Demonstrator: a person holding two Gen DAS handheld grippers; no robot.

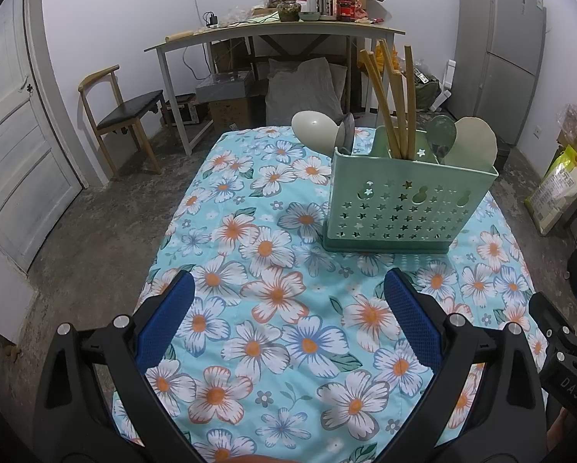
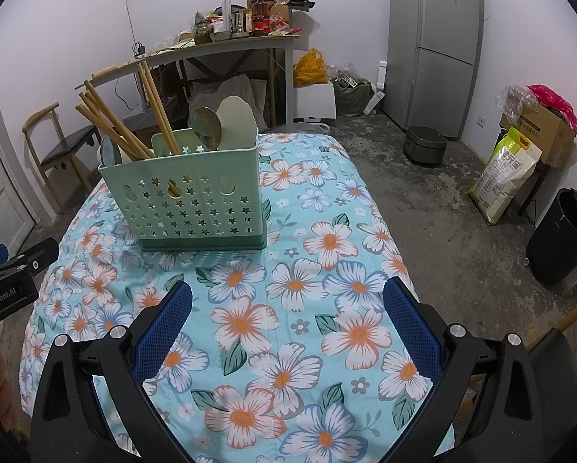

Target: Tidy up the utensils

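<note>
I note a mint-green holder (image 1: 400, 200) with star-shaped cutouts, tan chopsticks (image 1: 392, 100), turquoise tablecloth (image 1: 273, 308) printed with white-and-orange flowers, blue finger pads (image 2: 165, 332).

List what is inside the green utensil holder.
The green utensil holder holds wooden chopsticks, a green spoon, a cream spoon and a grey spoon. Their lower ends are hidden by its wall.

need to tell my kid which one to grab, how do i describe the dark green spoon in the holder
On the floral tablecloth stands a mint green utensil holder with star-shaped holes. Look in its end compartment, beside the one holding the bamboo chopsticks. The dark green spoon stands bowl up, darker than the pale cream spoon next to it.
</note>
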